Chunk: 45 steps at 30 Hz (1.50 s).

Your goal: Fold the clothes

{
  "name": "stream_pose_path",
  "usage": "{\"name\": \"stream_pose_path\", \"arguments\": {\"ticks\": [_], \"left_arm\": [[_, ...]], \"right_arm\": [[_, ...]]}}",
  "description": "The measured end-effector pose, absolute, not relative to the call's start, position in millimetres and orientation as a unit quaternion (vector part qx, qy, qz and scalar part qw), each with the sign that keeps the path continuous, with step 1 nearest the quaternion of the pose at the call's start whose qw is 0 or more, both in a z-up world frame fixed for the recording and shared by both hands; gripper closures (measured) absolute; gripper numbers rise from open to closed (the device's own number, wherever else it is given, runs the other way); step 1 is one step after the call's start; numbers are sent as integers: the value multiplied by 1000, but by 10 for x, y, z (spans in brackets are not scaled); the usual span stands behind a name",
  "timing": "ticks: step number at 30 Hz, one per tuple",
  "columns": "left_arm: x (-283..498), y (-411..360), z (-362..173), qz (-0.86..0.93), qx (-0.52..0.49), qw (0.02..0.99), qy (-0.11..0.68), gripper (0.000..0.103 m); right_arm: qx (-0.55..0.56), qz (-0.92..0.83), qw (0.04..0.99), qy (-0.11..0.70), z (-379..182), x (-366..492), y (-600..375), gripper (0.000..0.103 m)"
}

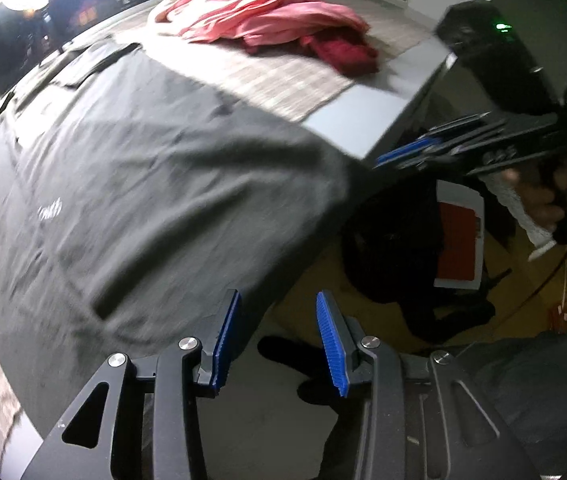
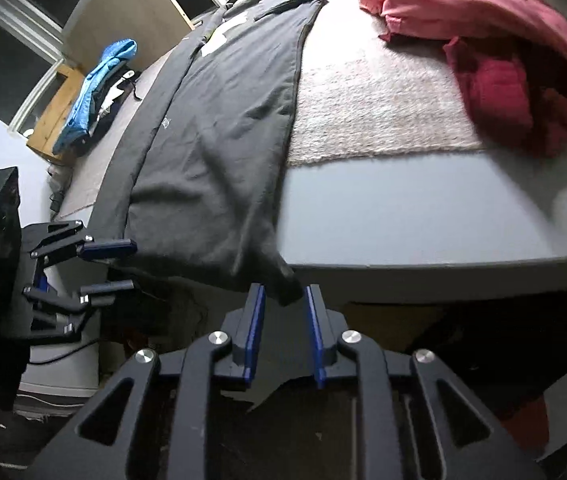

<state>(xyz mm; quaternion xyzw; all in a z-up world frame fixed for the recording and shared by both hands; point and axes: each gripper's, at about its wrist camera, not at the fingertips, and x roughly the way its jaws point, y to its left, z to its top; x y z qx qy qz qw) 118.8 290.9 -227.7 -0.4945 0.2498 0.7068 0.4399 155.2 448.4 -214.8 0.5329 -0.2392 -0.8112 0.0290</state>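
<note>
Here, a dark grey T-shirt (image 1: 131,184) lies spread flat on the table (image 2: 423,208), hem draped over the near edge; small white print shows on the fabric. Left gripper (image 1: 277,336): jaws partly open, blue pads clear of the cloth, nothing between them; its left finger sits just beside the hanging hem, w/o visible contact. Right gripper (image 2: 285,320): jaws narrowly open, approx. one corner-width apart; the shirt's lower corner (image 2: 287,280) hangs down between the fingertips, but pads do not appear to press on it. In the left wrist view the right gripper (image 1: 415,152) is seen side-on at the table edge, held by a hand (image 1: 539,196). Beyond the shirt, a beige mat (image 2: 371,104) covers the tabletop; a pile of pink and dark red garments (image 2: 483,32) rests on its far side, well apart from the shirt.
</note>
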Motion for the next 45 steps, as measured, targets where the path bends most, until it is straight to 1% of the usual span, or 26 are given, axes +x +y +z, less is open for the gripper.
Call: {"name": "stream_pose_path", "arguments": {"ticks": [5, 7, 9, 12, 14, 18, 21, 22, 25, 26, 27, 28, 29, 32, 33, 34, 36, 38, 42, 45], "left_arm": [[1236, 3113, -2234, 709, -476, 453, 255, 65], [1259, 3190, -2242, 712, -468, 457, 255, 65], [1308, 3245, -2238, 716, -455, 463, 257, 65], [1443, 3349, -2273, 720, -420, 479, 274, 65], [1525, 3430, -2296, 724, -397, 483, 293, 60], [1611, 3591, -2302, 740, -354, 480, 310, 59], [1577, 3643, -2289, 755, -341, 476, 295, 60], [1542, 3631, -2291, 756, -346, 478, 282, 62], [1452, 3581, -2289, 761, -354, 482, 252, 87], [1433, 3555, -2284, 763, -354, 482, 246, 91], [1409, 3520, -2270, 762, -358, 484, 238, 96], [1380, 3460, -2244, 765, -365, 480, 228, 98], [1343, 3421, -2223, 765, -372, 481, 214, 98], [1249, 3274, -2109, 769, -380, 482, 175, 98], [1219, 3220, -2063, 772, -381, 483, 163, 98], [1182, 3166, -2023, 774, -383, 481, 152, 98], [1102, 3070, -1967, 777, -390, 477, 128, 98], [1017, 2985, -1937, 780, -399, 470, 105, 98], [903, 2910, -1984, 784, -414, 454, 87, 98], [840, 2860, -2028, 785, -426, 444, 67, 99]], "right_arm": [[545, -809, 34, -215, -2214, 1484, 4361, 82], [547, -810, 37, -206, -2231, 1465, 4320, 96], [543, -813, 42, -208, -2196, 1478, 4305, 97], [523, -823, 51, -215, -2000, 1564, 4325, 97], [513, -827, 58, -222, -1873, 1613, 4338, 97], [504, -826, 73, -240, -1732, 1625, 4347, 97], [505, -820, 80, -258, -1717, 1600, 4364, 97], [508, -816, 81, -264, -1729, 1594, 4373, 97], [510, -809, 82, -280, -1728, 1592, 4427, 97], [512, -806, 83, -284, -1724, 1580, 4440, 96], [515, -803, 84, -289, -1714, 1561, 4467, 93], [517, -800, 83, -293, -1686, 1526, 4520, 93], [514, -803, 76, -292, -1640, 1478, 4574, 93], [488, -832, 53, -259, -1416, 1093, 4880, 93], [478, -842, 45, -246, -1334, 943, 4995, 88], [468, -852, 36, -231, -1273, 769, 5095, 80], [461, -863, 11, -207, -1273, 230, 5289, 78], [460, -866, -5, -197, -1348, -321, 5455, 78], [475, -863, -44, -167, -1680, -1368, 5657, 78], [506, -842, -61, -178, -2013, -1928, 5772, 78]]}}
